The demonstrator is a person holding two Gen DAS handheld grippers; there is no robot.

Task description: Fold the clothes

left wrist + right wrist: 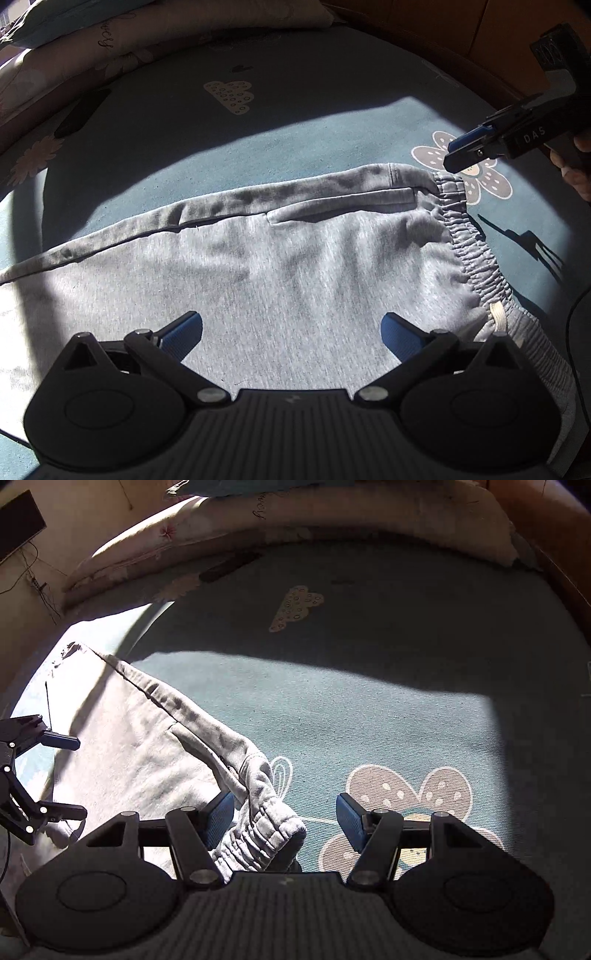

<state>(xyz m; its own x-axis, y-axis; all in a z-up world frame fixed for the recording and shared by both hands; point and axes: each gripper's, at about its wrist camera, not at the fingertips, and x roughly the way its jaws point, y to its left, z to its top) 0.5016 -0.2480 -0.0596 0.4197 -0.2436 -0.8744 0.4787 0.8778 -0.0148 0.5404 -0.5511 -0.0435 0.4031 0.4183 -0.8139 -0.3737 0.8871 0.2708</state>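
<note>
the left gripper [291,332] is wide open above the grey pants [280,266] and holds nothing. the right gripper [284,818] is open too; the stretchy waistband [266,834] sits between its blue pads [221,818], touching the left one, not pinched. the pants lie flat on a blue bed sheet [369,701] with flower pictures, in sunlight. pillows [295,528] sit far behind.

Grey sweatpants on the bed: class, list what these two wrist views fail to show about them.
- Leg ends of the grey sweatpants: cut off by the left edge in the left wrist view.
- Waistband lower part: hidden behind the right gripper body in the right wrist view.
- Drawstring: only a short bit shows; the rest is hidden.
</note>
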